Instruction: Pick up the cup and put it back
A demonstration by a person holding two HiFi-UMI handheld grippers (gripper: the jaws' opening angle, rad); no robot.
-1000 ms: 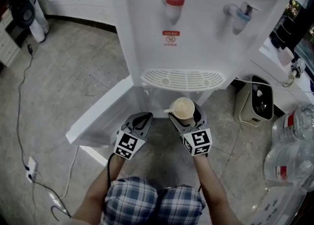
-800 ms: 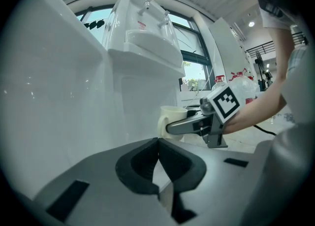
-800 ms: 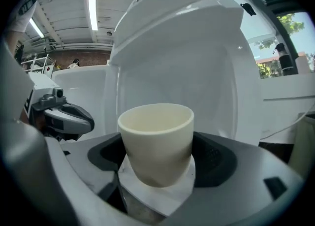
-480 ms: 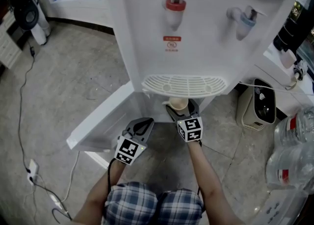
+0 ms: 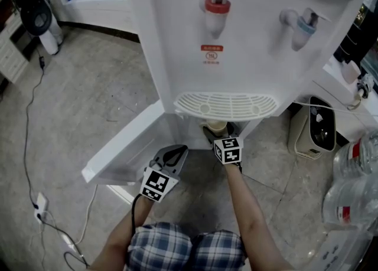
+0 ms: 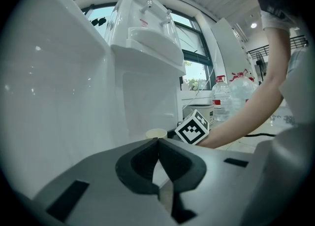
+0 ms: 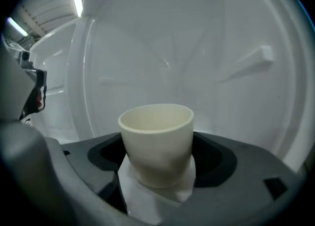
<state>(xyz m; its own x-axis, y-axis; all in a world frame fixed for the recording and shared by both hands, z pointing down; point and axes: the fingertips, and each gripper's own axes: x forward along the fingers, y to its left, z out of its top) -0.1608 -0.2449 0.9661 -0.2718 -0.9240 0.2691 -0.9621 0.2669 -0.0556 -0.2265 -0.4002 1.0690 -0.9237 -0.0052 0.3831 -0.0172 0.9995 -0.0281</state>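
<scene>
A cream cup (image 7: 156, 139) stands upright between the jaws of my right gripper (image 7: 157, 171), which is shut on it. In the head view the cup (image 5: 216, 127) shows just below the drip tray (image 5: 225, 104) of the white water dispenser (image 5: 248, 33), inside the cabinet opening, with the right gripper (image 5: 220, 131) reaching in. My left gripper (image 5: 172, 156) hangs lower left, shut and empty; its jaws (image 6: 158, 146) meet at the tips. From the left gripper view the cup (image 6: 156, 133) and the right gripper's marker cube (image 6: 193, 127) show ahead.
The dispenser's cabinet door (image 5: 127, 143) stands swung open to the left. A small white appliance (image 5: 313, 128) and large water bottles (image 5: 354, 175) stand on the floor at the right. Cables (image 5: 35, 205) run over the floor at the left.
My right gripper has carried the cup forward and under the drip tray into the cabinet opening. The left gripper has stayed nearly in place.
</scene>
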